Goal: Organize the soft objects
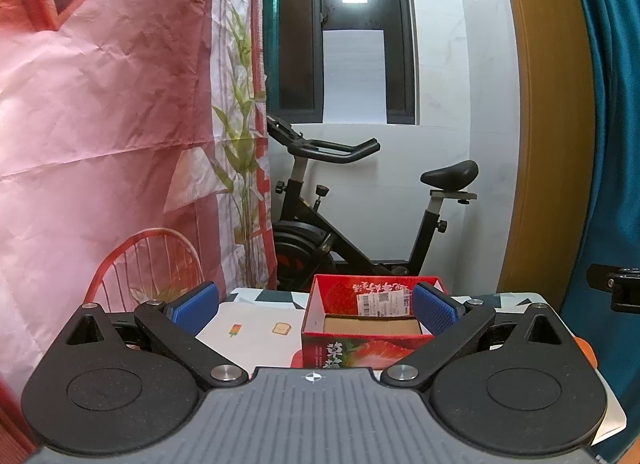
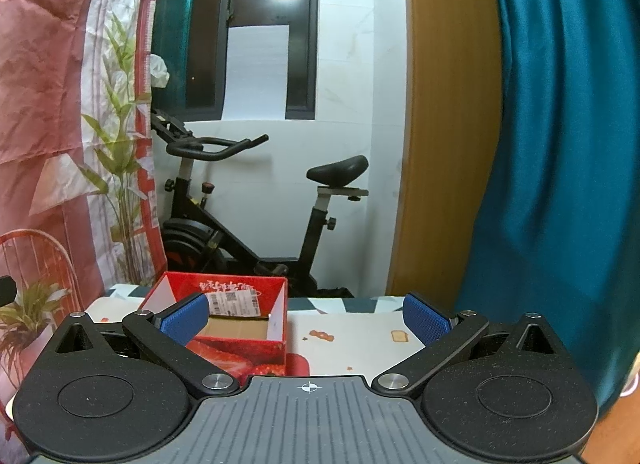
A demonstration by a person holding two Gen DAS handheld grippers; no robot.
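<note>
A red strawberry-print cardboard box [image 1: 360, 344] stands open on the table, with a bare cardboard floor and a white label on its far inner wall. It also shows in the right wrist view [image 2: 240, 352], ahead and to the left. My left gripper [image 1: 316, 308] is open and empty, held above the table just in front of the box. My right gripper [image 2: 306, 318] is open and empty, to the right of the box. No soft objects show in either view.
The table [image 1: 256, 328] has a white cloth with small food prints. A black exercise bike [image 1: 360, 223] stands behind it. A pink printed backdrop [image 1: 100, 123] hangs on the left, a teal curtain [image 2: 560, 143] on the right.
</note>
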